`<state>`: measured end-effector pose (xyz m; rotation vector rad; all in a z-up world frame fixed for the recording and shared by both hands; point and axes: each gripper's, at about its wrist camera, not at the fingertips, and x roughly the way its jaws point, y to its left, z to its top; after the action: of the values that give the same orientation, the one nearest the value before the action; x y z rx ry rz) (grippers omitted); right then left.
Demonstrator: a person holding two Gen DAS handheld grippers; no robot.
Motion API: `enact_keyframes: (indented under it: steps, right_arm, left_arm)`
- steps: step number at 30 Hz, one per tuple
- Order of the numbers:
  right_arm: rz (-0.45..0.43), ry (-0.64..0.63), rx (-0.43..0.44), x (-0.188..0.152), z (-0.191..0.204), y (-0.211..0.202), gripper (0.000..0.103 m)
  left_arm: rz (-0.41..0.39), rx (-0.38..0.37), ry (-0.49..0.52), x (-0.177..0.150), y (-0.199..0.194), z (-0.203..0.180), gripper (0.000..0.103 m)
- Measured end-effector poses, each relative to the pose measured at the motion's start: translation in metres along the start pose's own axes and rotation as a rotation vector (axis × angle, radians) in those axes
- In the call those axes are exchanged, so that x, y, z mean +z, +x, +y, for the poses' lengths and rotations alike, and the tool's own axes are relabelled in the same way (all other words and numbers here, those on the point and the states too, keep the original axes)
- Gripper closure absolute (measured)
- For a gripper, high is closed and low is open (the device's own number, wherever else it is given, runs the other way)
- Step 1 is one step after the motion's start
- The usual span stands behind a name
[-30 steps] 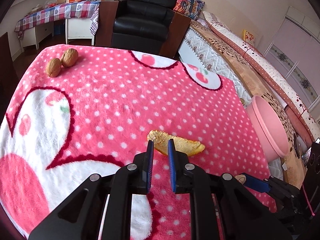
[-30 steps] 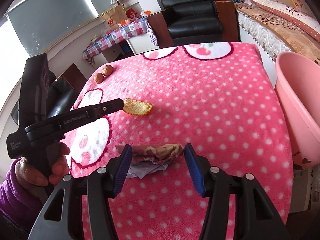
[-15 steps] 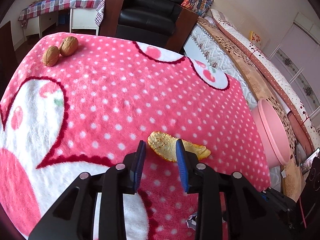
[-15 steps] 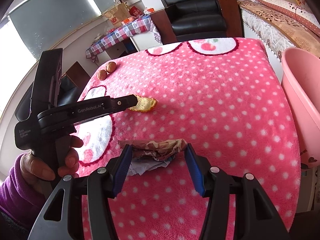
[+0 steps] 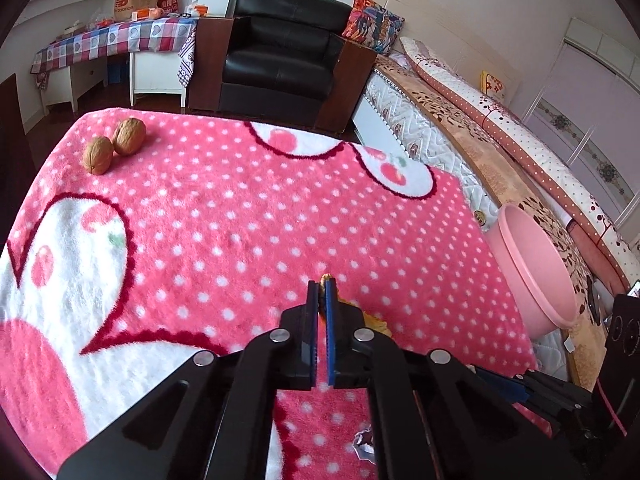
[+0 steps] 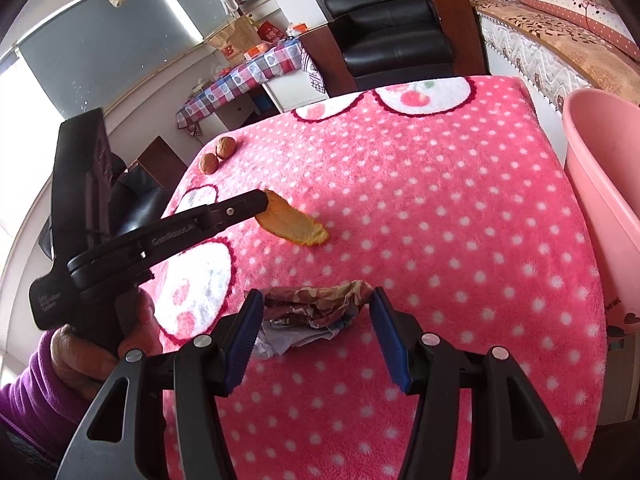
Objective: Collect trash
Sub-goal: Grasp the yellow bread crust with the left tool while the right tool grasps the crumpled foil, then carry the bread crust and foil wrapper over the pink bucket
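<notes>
Your left gripper (image 5: pixel 321 286) is clenched on the orange peel (image 6: pixel 294 224), its blue pads pinched tight with a sliver of peel showing between the tips; from the right wrist view the peel hangs off the tips, tilted just above the pink polka-dot blanket (image 5: pixel 240 208), though you cannot tell whether its far end touches the fleece. Your right gripper (image 6: pixel 316 304) is released, jaws spread wide on either side of the crumpled wrapper (image 6: pixel 316 304), which lies on the blanket between the pads; whether the pads touch it is not clear. The pink basin (image 5: pixel 532 272) stands off the blanket's edge at about 3 o'clock in the left wrist view, and at 2 to 3 o'clock from your right gripper; the part of its inside that shows holds nothing, and the bottom is out of sight. Two walnuts (image 5: pixel 114 145) sit touching each other at about 10 o'clock, near the far left corner of the blanket, well apart from both grippers. Your left hand (image 6: pixel 100 344) grips the black handle at 8 o'clock in the right wrist view.
</notes>
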<state>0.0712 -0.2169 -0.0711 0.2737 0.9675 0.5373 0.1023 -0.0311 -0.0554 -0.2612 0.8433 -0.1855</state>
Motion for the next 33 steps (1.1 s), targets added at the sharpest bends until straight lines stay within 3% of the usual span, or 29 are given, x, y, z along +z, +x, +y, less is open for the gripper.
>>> enact_keyframes:
  steps: [2, 5, 9, 19, 33]
  right_arm:
    - [0.001, -0.011, -0.003, 0.0, 0.003, 0.0, 0.05]
    - [0.021, -0.018, 0.0, -0.003, 0.004, 0.002, 0.086]
    - [0.005, -0.02, 0.008, -0.008, 0.005, -0.004, 0.095]
    - [-0.126, 0.007, -0.018, -0.002, -0.001, -0.046, 0.096]
    - [-0.28, 0.061, -0.162, 0.02, -0.035, -0.106, 0.096]
  left_arm:
    - [-0.012, -0.003, 0.0, 0.002, -0.005, -0.001, 0.101]
    - [-0.029, -0.013, -0.001, 0.004, -0.013, -0.002, 0.101]
    - [-0.047, -0.022, 0.003, 0.005, -0.022, -0.003, 0.101]
    - [-0.088, -0.053, 0.025, 0.01, -0.041, -0.016, 0.101]
    - [-0.119, -0.109, 0.115, 0.02, -0.052, -0.062, 0.101]
